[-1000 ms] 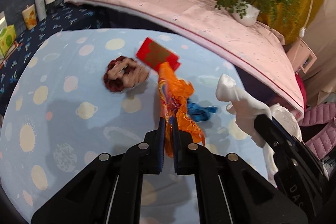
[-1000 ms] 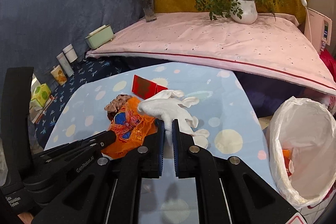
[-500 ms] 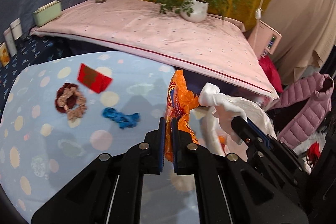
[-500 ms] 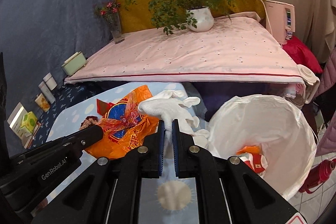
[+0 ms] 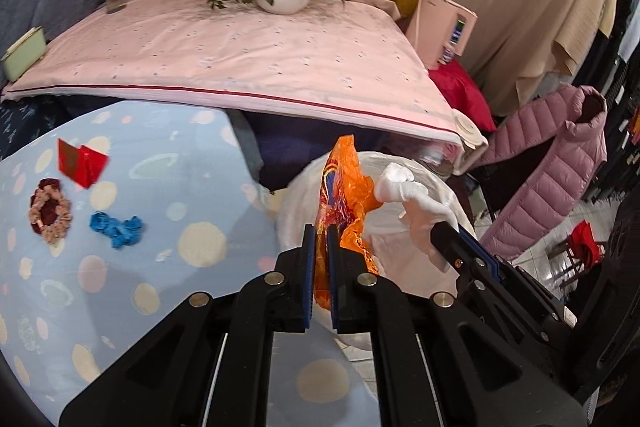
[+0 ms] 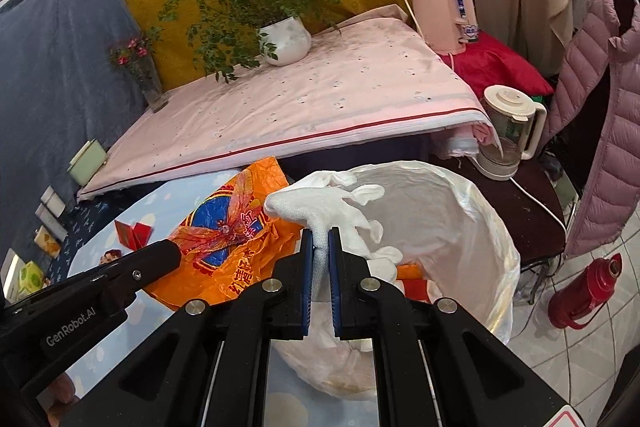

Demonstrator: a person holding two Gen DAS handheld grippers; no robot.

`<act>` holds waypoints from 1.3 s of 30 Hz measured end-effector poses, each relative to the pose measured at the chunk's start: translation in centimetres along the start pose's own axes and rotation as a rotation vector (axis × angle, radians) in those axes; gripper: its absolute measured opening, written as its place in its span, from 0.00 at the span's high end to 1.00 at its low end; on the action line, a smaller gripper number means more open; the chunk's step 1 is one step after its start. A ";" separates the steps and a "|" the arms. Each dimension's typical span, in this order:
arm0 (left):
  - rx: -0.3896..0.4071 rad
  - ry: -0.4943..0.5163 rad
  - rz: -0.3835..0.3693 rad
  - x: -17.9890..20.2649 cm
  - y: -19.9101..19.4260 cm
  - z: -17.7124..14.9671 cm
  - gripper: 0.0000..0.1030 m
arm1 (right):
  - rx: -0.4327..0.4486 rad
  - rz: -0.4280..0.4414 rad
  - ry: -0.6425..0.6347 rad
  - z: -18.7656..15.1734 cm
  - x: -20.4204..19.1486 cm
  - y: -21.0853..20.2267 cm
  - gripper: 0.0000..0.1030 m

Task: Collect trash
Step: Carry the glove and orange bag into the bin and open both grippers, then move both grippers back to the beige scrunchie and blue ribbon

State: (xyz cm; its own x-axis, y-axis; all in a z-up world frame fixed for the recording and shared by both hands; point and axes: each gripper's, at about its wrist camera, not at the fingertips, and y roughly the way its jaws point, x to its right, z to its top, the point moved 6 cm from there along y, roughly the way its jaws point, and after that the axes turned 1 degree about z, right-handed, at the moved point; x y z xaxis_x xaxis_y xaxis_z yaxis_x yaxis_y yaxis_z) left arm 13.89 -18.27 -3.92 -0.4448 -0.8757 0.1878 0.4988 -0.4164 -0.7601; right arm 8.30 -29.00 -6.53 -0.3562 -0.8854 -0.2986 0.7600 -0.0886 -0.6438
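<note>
While both hand-held grippers hang over the bin mouth, the scene reads from left to right as follows.

Surface [image 5: 132, 311]: covered by a light blue cloth with pale dots; its right edge lies just beside the bin.
Red card [image 5: 80, 163]: folded, lying on the far left part of the surface.
Hair tie [image 5: 50, 211]: brown and beige ring, lying near the red card, on its near side.
Blue scrap [image 5: 116, 227]: crumpled, lying on the surface just right of the hair tie, apart from it.
Left hand-held gripper [image 5: 320, 239]: jaws pressed together on the orange wrapper, pinching it near its lower part.
Orange wrapper [image 5: 340, 195]: held upright off the surface, in front of the bin opening; in the right wrist view it [image 6: 228, 235] hangs at the left rim of the bin, partly over the edge of the surface.
White glove [image 5: 412, 199]: held in the air over the bin opening, just right of the orange wrapper and touching it.
Right hand-held gripper [image 6: 320, 239]: jaws pressed together on the white glove [image 6: 320, 207], whose fingers point toward the bin.
Bin [image 6: 480, 227]: lined with a white bag, standing on the floor at the right of the surface; orange and red pieces lie inside it.
Kettle [image 6: 508, 131]: glass, standing on a dark stool behind the bin.
Red flask [image 6: 588, 291]: standing on the tiled floor, well to the right of the bin.
</note>
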 end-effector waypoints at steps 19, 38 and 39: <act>-0.010 -0.016 0.079 -1.0 0.9 -0.9 0.49 | -0.015 -0.022 0.017 -0.7 1.2 0.8 0.87; -0.010 -0.088 0.155 -6.2 0.2 -1.6 0.44 | -0.030 -0.013 -0.098 -1.6 -3.7 1.1 0.60; -0.009 -0.096 0.159 -6.6 0.2 -1.7 0.42 | -0.032 -0.011 -0.102 -1.6 -3.9 1.1 0.60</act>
State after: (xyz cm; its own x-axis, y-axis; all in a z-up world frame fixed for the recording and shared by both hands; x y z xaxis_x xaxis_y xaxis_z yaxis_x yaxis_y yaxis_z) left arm 15.67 -12.11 -6.33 -0.2871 -0.9500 0.1228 0.5502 -0.2685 -0.7907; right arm 9.68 -24.88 -7.21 -0.3062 -0.9265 -0.2188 0.7381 -0.0859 -0.6692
